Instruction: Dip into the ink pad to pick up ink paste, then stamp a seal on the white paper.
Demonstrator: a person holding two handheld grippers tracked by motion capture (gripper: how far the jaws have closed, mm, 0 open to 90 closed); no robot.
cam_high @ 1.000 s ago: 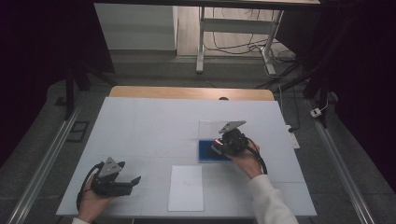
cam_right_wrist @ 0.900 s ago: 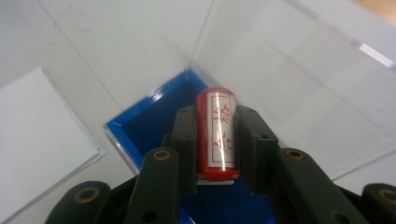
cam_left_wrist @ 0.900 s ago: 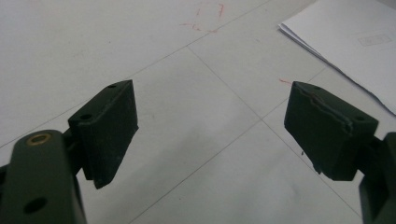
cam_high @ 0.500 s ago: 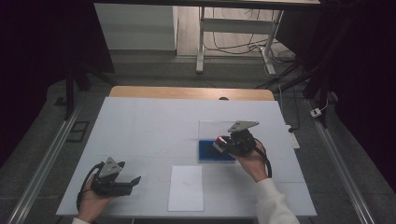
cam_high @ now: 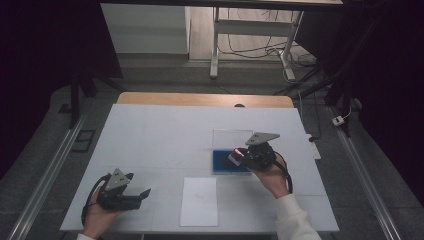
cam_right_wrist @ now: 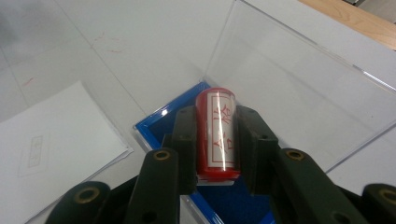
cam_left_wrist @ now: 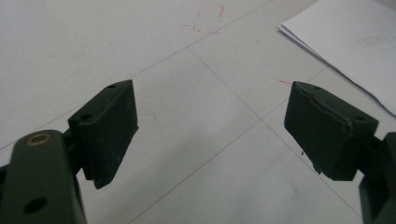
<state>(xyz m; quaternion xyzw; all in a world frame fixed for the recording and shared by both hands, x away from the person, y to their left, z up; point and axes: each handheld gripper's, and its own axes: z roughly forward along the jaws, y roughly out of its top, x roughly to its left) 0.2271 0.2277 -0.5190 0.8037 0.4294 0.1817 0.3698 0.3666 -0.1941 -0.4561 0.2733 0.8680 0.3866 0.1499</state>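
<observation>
At a white table (cam_high: 165, 135) with a wooden strip along its far edge, your right gripper (cam_high: 240, 155) pinches a red cylindrical stamp (cam_right_wrist: 216, 133) between its two black jaws, the jaws pressed against the cylinder's sides so that its white label with red characters faces up toward the gripper's own camera. You hold the stamp just above a shallow blue tray with a dark blue pad (cam_right_wrist: 161, 122), whose clear plastic hinged lid (cam_right_wrist: 289, 88) stands open and leans away on the far side; from the right gripper view you cannot tell whether the stamp's end touches the pad. In the high view that blue tray (cam_high: 225, 162) sits right of the table's centre, with your right hand (cam_high: 272, 176) wrapped around the gripper's body and its grey three-cornered plate on top. A white rectangular sheet of paper (cam_high: 199, 201) lies near the front edge of the table, just in front and to the left of the tray, and the same sheet (cam_right_wrist: 44, 149) appears at the left of the right gripper view. Your left gripper (cam_high: 144, 192) rests low at the table's near left corner, well apart from the tray, held in your left hand (cam_high: 102, 216); its jaws are spread wide with nothing between them but bare tabletop, and a corner of the paper (cam_left_wrist: 345, 39) lies ahead to their right.
</observation>
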